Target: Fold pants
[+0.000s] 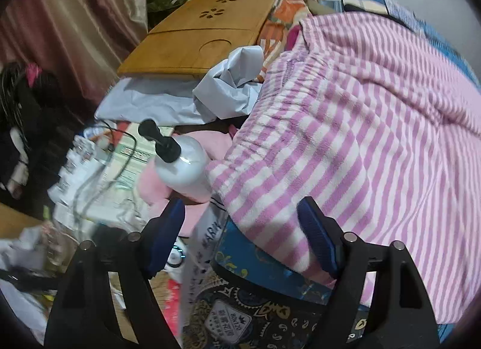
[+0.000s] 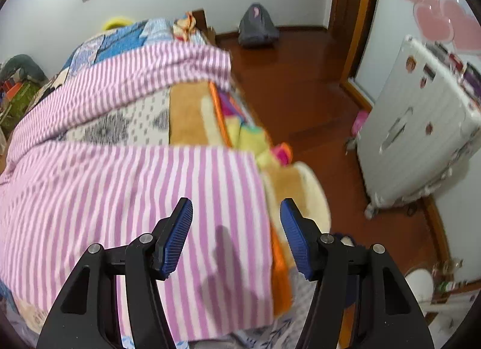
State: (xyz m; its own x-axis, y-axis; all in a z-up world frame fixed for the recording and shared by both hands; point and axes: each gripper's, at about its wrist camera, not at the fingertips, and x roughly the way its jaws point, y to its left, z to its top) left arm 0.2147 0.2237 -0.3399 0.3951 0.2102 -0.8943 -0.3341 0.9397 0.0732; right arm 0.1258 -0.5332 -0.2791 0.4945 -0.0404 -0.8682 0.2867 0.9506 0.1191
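Note:
Pink-and-white striped fleece pants (image 1: 354, 126) lie spread on the bed. In the left wrist view the waistband end faces me; my left gripper (image 1: 240, 228) is open just above its near corner, holding nothing. In the right wrist view the two legs of the pants (image 2: 135, 198) lie side by side with a gap between them. My right gripper (image 2: 236, 228) is open above the hem of the near leg, holding nothing.
A white pump bottle (image 1: 180, 165), cables and papers lie left of the bed. A wooden lap tray (image 1: 204, 33) and crumpled pale cloth (image 1: 228, 87) sit beyond. A white suitcase (image 2: 421, 126) and a grey bag (image 2: 258, 27) stand on the wooden floor (image 2: 300, 84).

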